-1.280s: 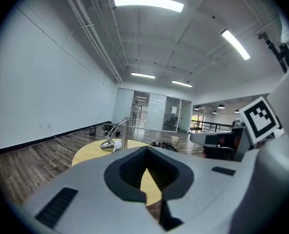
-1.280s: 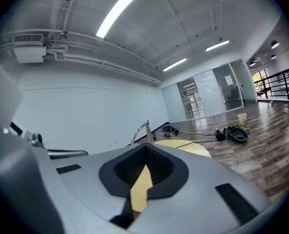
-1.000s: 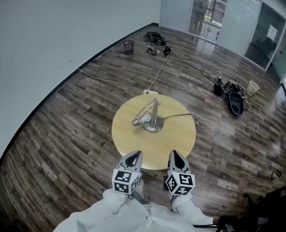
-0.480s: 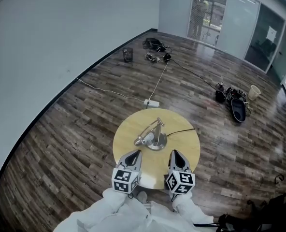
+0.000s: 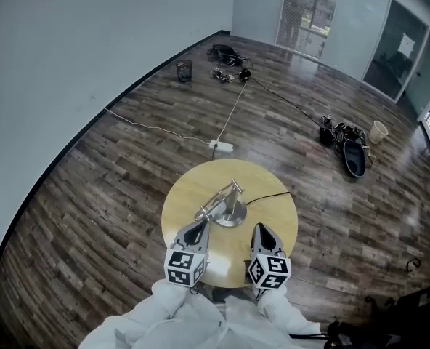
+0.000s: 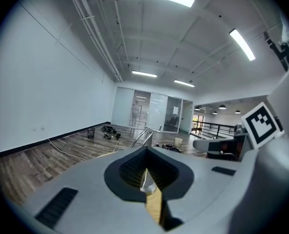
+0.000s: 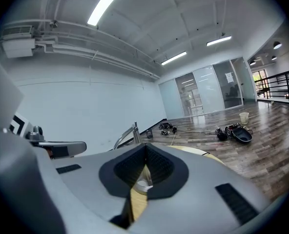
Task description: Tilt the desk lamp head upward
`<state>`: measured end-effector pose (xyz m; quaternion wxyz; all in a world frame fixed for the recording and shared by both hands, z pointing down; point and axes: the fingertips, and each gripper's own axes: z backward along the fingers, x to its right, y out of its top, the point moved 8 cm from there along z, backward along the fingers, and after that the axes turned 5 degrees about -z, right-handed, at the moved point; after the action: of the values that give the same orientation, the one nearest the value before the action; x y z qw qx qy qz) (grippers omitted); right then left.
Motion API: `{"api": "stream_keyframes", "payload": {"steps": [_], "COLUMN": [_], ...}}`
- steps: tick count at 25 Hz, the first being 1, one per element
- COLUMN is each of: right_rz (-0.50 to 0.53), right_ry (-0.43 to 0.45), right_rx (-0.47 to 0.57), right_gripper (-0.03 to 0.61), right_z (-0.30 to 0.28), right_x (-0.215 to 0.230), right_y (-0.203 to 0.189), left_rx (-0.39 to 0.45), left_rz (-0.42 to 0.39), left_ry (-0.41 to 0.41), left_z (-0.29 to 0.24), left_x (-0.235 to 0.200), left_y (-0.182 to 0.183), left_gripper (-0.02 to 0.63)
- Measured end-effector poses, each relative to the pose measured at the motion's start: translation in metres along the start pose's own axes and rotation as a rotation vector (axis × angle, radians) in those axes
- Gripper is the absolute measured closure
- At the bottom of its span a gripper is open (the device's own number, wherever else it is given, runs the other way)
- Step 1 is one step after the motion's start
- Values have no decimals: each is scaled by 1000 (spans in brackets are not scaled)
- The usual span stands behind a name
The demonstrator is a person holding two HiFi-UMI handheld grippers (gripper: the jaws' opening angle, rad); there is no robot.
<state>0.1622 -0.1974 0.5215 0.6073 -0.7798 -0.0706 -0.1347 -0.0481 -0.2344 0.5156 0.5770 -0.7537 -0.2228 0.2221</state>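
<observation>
Both tools have come forward. A moment ago their tips stopped short of the round yellow surface (image 5: 189, 187). Now they reach over its near edge.

The dark wood floor (image 5: 106, 187) fills most of the head view. A pale wall (image 5: 77, 42) runs across the upper left. The surface sits in the lower middle of the frame.

Two white sleeves (image 5: 164, 318) come up from the bottom edge, side by side, and the tools point up the frame. The left tool (image 5: 199, 227) is clenched with nothing in it. The right tool (image 5: 261, 230) is clenched too, and also empty.

The desk lamp (image 5: 228, 203) stands in the middle of the surface, just above the tool tips, and nothing touches it. Its lamp head (image 5: 204, 212) hangs low toward the left. A black cord (image 5: 269, 194) runs off to the right.
</observation>
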Motion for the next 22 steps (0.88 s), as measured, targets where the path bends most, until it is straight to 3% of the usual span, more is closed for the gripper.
{"api": "stream_keyframes", "payload": {"steps": [6, 11, 14, 15, 16, 17, 22], "right_rz": [38, 83, 162, 200, 233, 253, 273], "right_ry": [60, 171, 237, 256, 276, 299, 384], "right_rx": [-63, -144, -161, -164, -166, -168, -165], "right_gripper": [566, 565, 565, 562, 542, 514, 469], "right_z": [-30, -74, -97, -106, -115, -124, -159], "right_x": [7, 11, 11, 10, 8, 6, -1], "right_y": [-8, -16, -16, -15, -14, -13, -8], "left_rx": [-25, -24, -20, -35, -65, -102, -242], "left_rz": [3, 2, -47, -68, -82, -87, -137], "left_ry": [13, 11, -10, -22, -36, -51, -139], "left_z": [-8, -9, -5, -5, -6, -9, -38], "left_x": [-5, -27, -41, -46, -50, -55, -72], "left_y": [-8, -19, -35, -42, -50, -59, -98], "left_gripper": [615, 615, 615, 584, 478, 423, 328]}}
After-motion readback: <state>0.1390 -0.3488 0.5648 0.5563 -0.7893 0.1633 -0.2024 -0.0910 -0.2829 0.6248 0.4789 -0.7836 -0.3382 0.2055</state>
